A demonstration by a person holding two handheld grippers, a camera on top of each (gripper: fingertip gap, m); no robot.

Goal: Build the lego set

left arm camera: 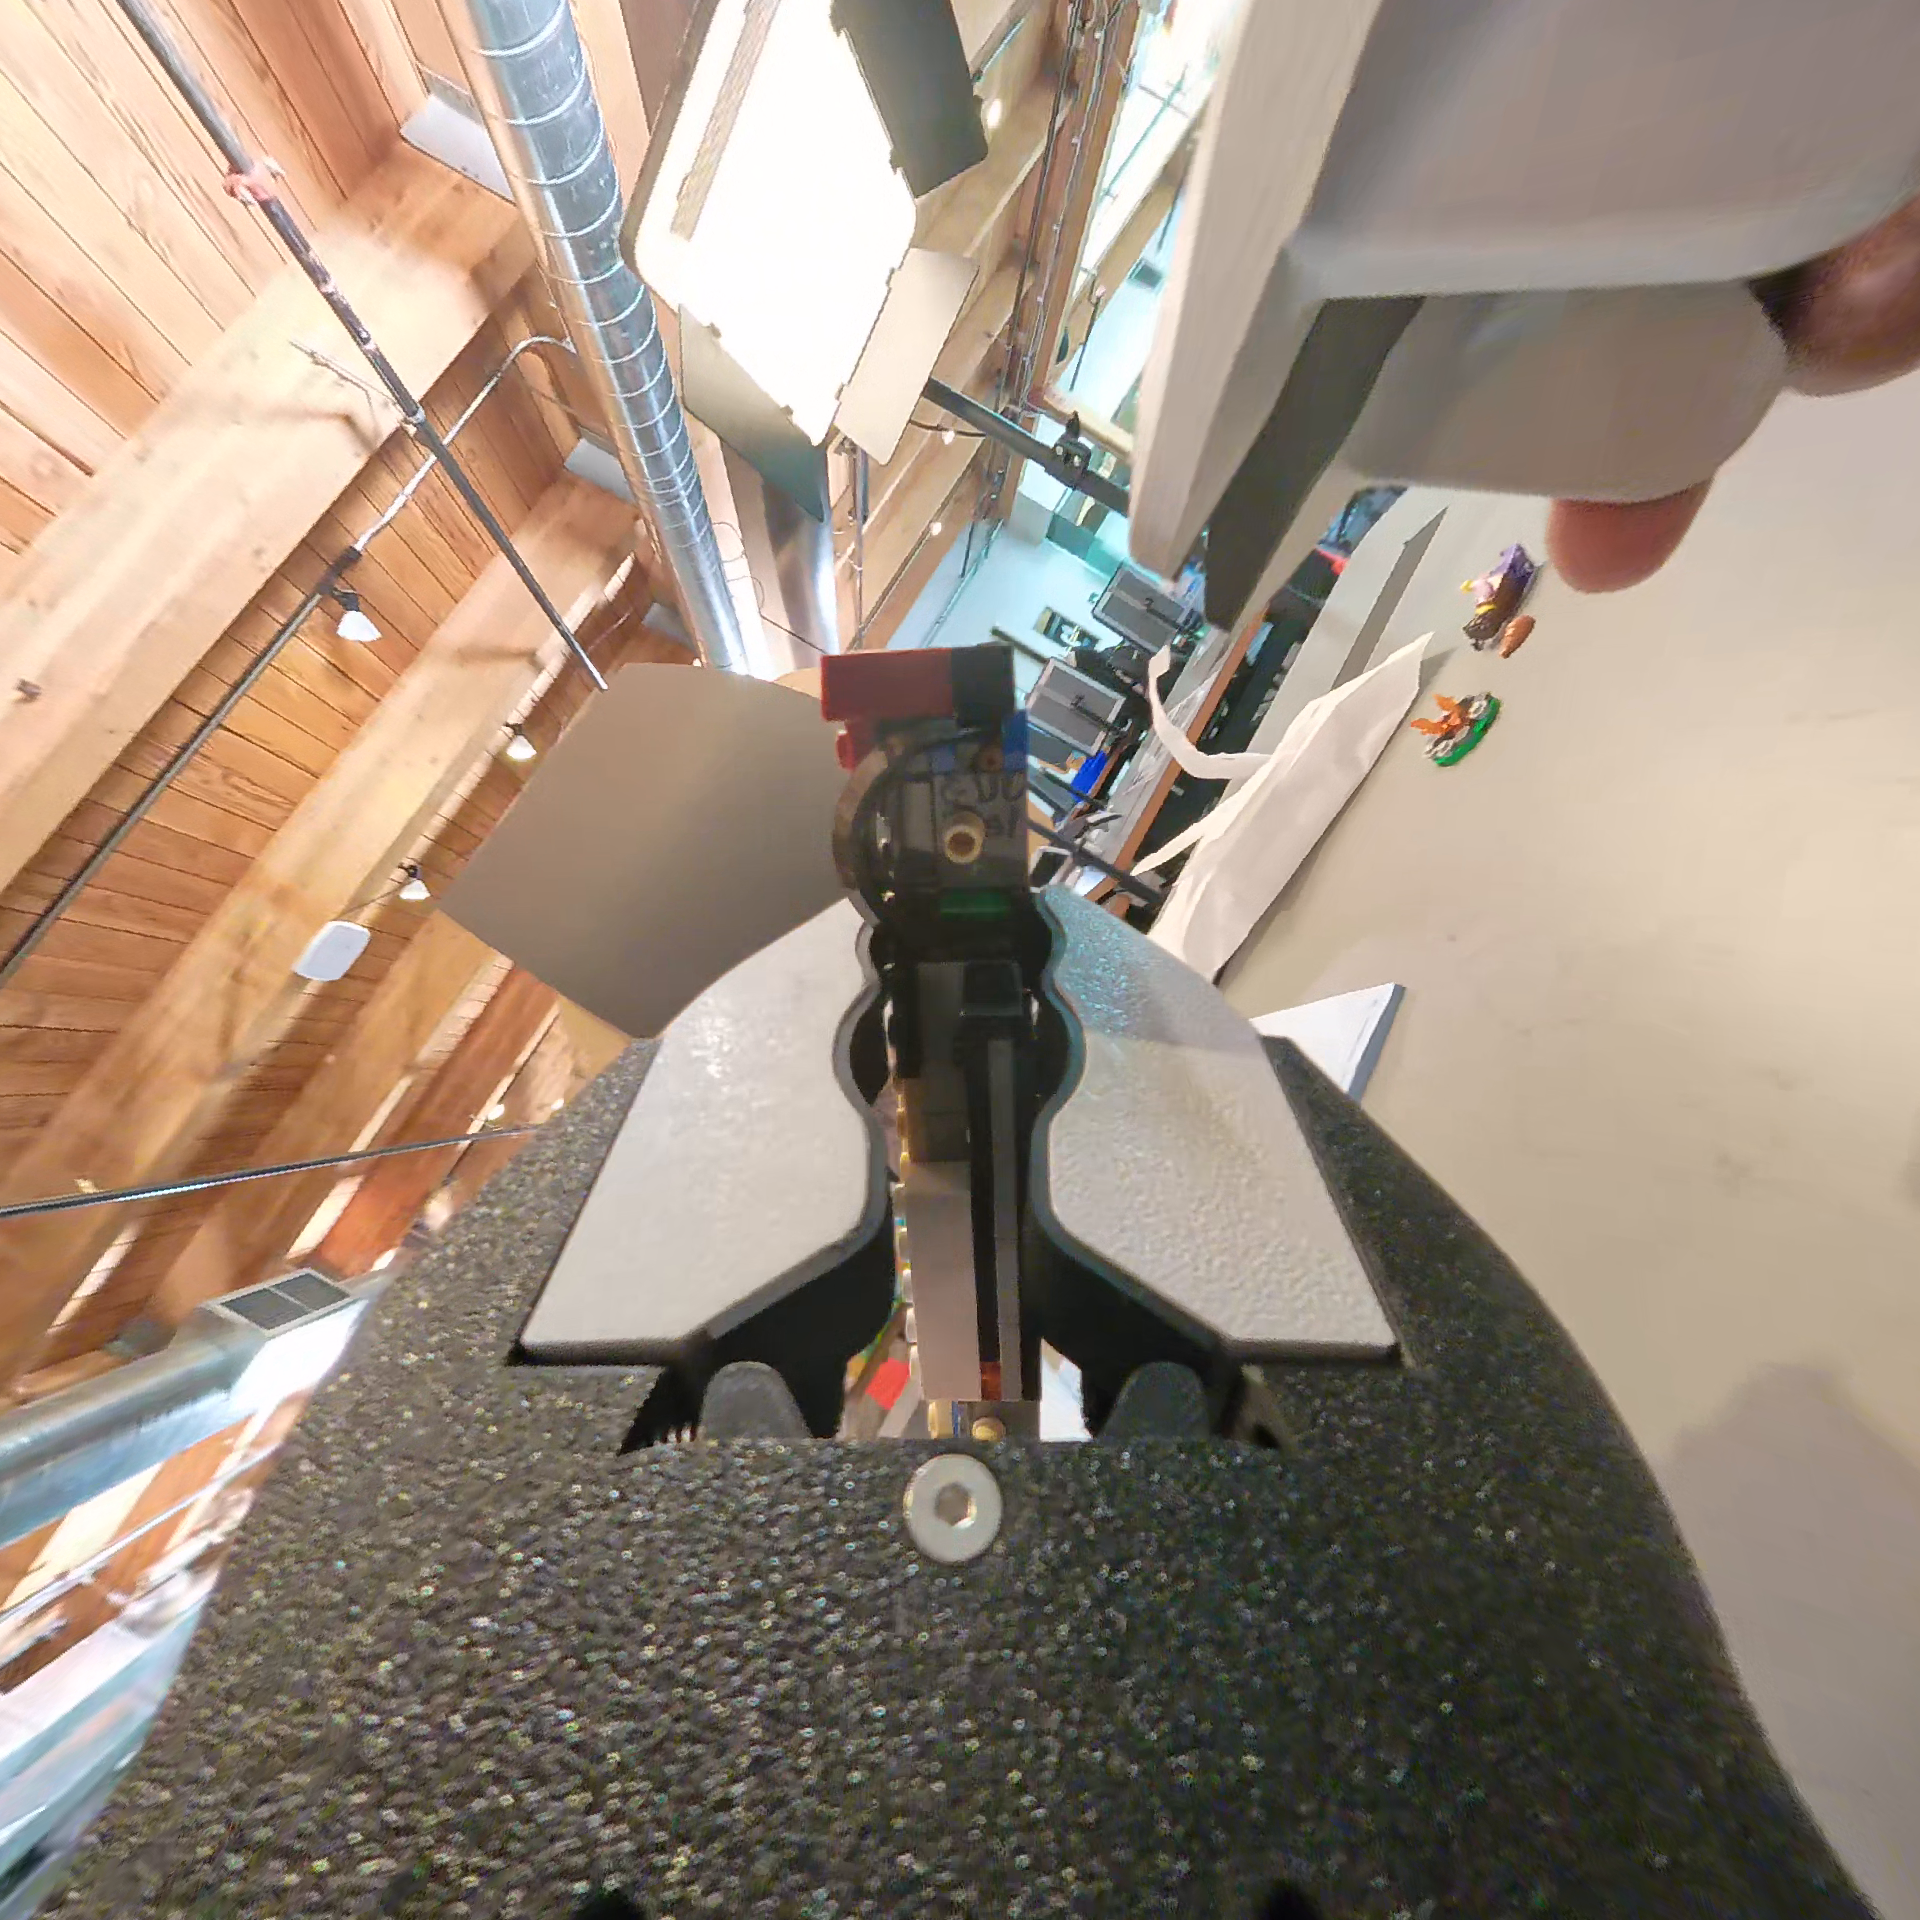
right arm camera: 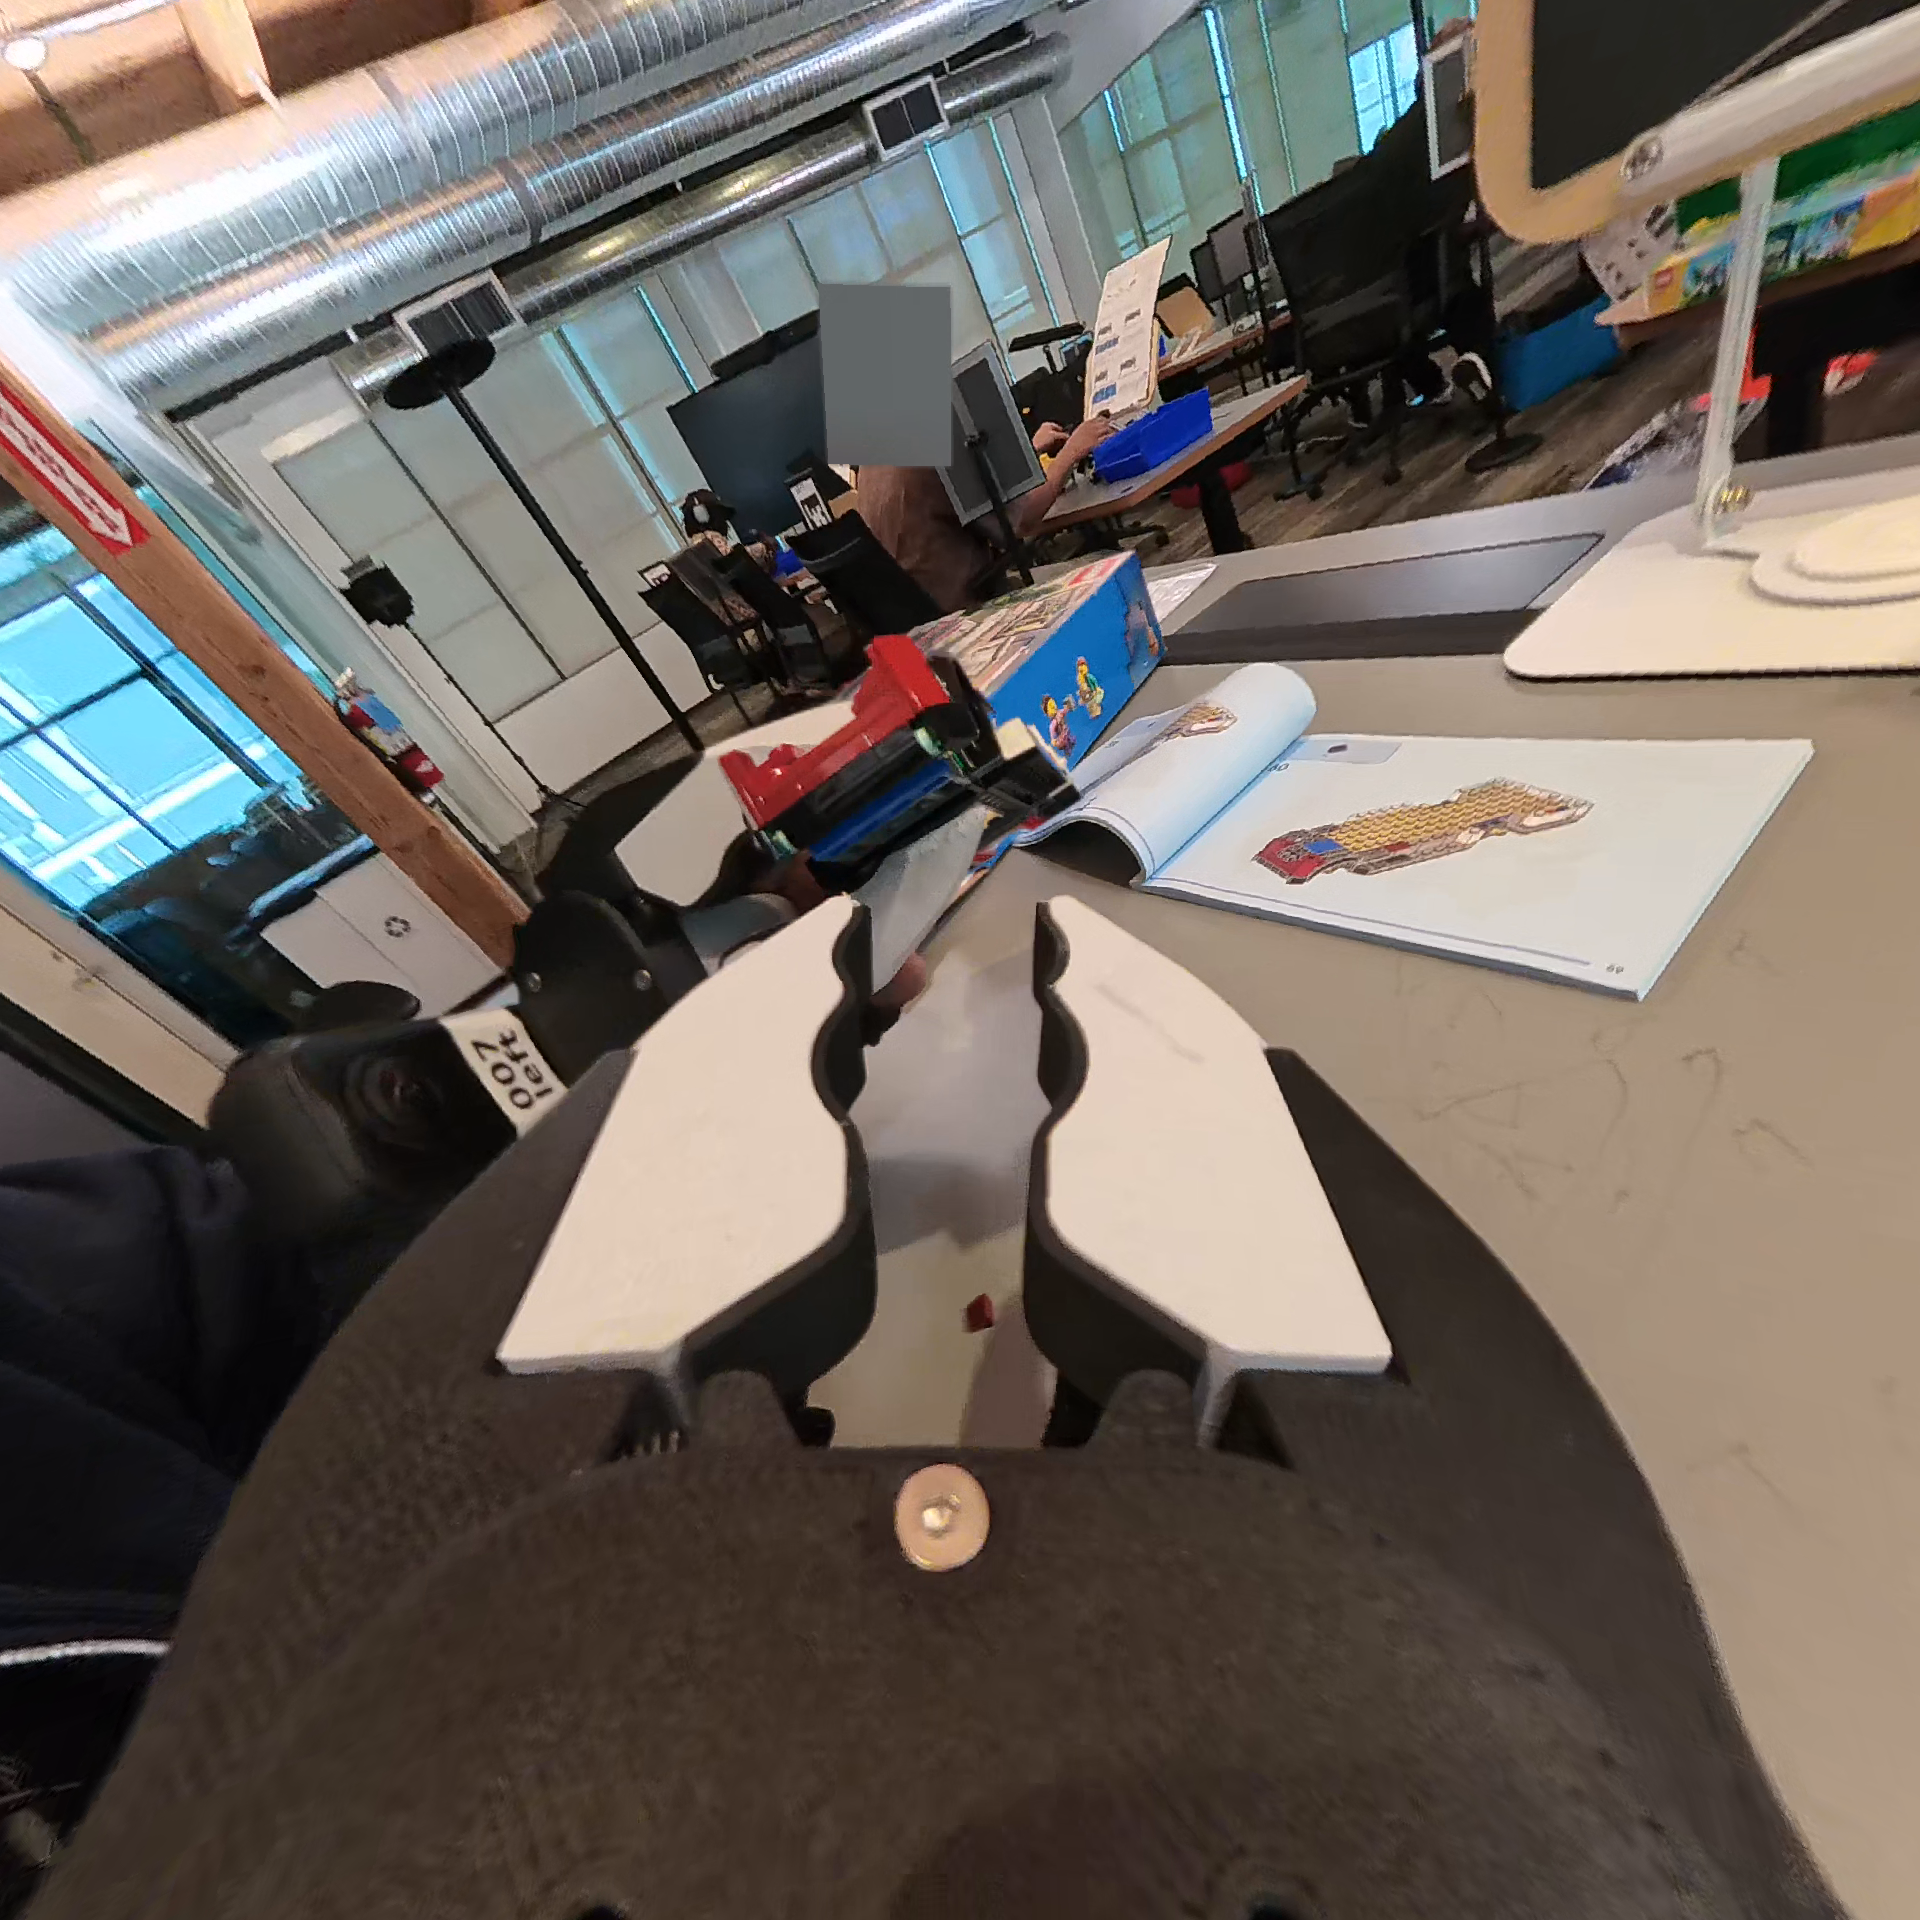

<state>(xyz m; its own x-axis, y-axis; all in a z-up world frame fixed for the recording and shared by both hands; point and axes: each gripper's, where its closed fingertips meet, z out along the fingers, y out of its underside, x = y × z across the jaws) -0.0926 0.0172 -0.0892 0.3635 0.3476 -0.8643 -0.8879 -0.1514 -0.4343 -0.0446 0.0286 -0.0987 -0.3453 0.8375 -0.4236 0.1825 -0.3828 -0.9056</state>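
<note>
You are clamping the brick model (left arm camera: 925, 790) between your left tongs' (left arm camera: 951, 935) pads; your right tongs (right arm camera: 948, 914) are standing part open and bare, model just ahead-left

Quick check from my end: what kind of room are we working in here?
Looks like an open-plan office or lab workspace: exposed metal ducting overhead, desks with monitors and office chairs behind, and a grey worktable carrying an open building-brick instruction booklet.
</note>
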